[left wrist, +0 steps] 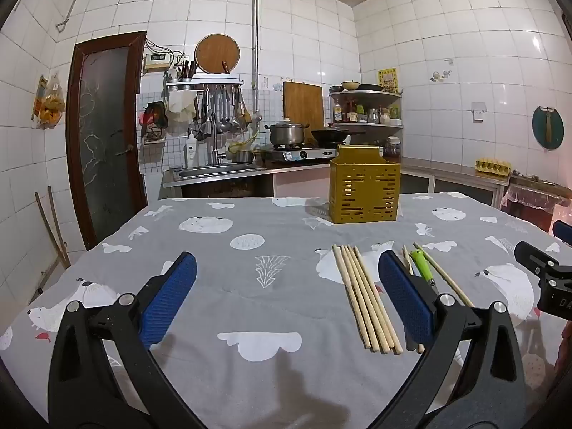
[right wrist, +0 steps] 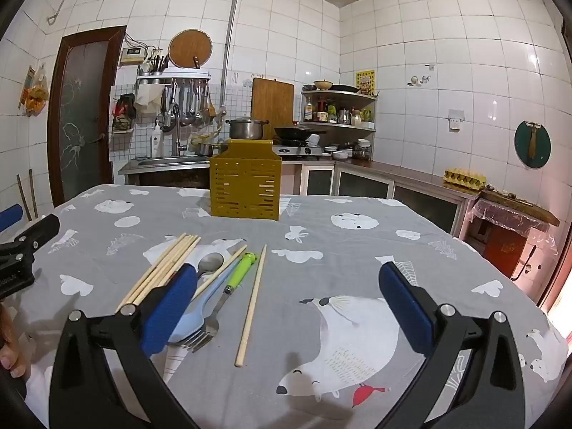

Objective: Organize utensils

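The left gripper (left wrist: pixel 287 295) hovers above the table with its blue-padded jaws spread wide and nothing between them. The right gripper (right wrist: pixel 287 300) is likewise released, its jaws wide apart over the grey cloth (right wrist: pixel 357 250) printed with white polar bears; it holds nothing.

Taking the yellow slotted utensil holder (right wrist: pixel 245 187) as the landmark: it stands upright on the far part of the table, and all the loose utensils lie nearer the cameras than it does, flat on the cloth.

From left to right in the right wrist view, a bundle of wooden chopsticks (right wrist: pixel 162 268) lies in front of the holder and somewhat to its left, the sticks side by side and touching, angled toward the holder. Next, right of the bundle, a metal spoon (right wrist: pixel 211 261) shows its bowl, partly overlapped by a pale blue utensil (right wrist: pixel 200 302) whose form is partly hidden by the gripper's left pad. A single chopstick (right wrist: pixel 221 270) crosses this group diagonally. Just beside it lies a fork with a green handle (right wrist: pixel 241 271), its tines (right wrist: pixel 195 339) pointing away from the holder. Furthest right, roughly in line with the holder's right edge, one lone chopstick (right wrist: pixel 252 305) lies apart from the others.

Behind the holder, a kitchen counter carries a steel pot (right wrist: pixel 246 128) and a dark pan (right wrist: pixel 293 131).
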Motion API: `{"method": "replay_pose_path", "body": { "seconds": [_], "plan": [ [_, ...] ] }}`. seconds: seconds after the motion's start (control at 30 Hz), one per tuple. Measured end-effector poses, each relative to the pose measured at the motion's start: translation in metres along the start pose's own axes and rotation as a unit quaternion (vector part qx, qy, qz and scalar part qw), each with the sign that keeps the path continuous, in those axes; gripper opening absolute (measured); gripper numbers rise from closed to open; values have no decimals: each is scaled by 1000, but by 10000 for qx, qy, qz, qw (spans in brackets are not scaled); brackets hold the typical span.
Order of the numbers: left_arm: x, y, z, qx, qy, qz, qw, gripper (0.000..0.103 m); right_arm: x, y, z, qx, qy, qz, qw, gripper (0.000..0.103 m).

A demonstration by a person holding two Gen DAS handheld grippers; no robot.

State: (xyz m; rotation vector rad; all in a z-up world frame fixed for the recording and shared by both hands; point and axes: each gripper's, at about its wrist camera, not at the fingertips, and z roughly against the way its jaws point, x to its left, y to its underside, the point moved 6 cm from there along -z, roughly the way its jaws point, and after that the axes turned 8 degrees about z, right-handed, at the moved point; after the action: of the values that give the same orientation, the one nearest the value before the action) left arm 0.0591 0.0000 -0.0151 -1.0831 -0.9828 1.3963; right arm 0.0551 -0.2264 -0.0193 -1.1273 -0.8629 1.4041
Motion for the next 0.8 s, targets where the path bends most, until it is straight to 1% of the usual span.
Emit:
{"method": "replay_pose_path", "body": {
  "seconds": [0.77, 0.8],
  "plan": [
    [0, -1, 0, -75, 17, 22, 10000, 98, -2, 1, 1, -54, 46, -43, 10000, 99],
    [-7, -2, 4, -79, 23, 22, 10000, 98, -2, 1, 1, -54, 46, -42, 10000, 99]
  ]
}}
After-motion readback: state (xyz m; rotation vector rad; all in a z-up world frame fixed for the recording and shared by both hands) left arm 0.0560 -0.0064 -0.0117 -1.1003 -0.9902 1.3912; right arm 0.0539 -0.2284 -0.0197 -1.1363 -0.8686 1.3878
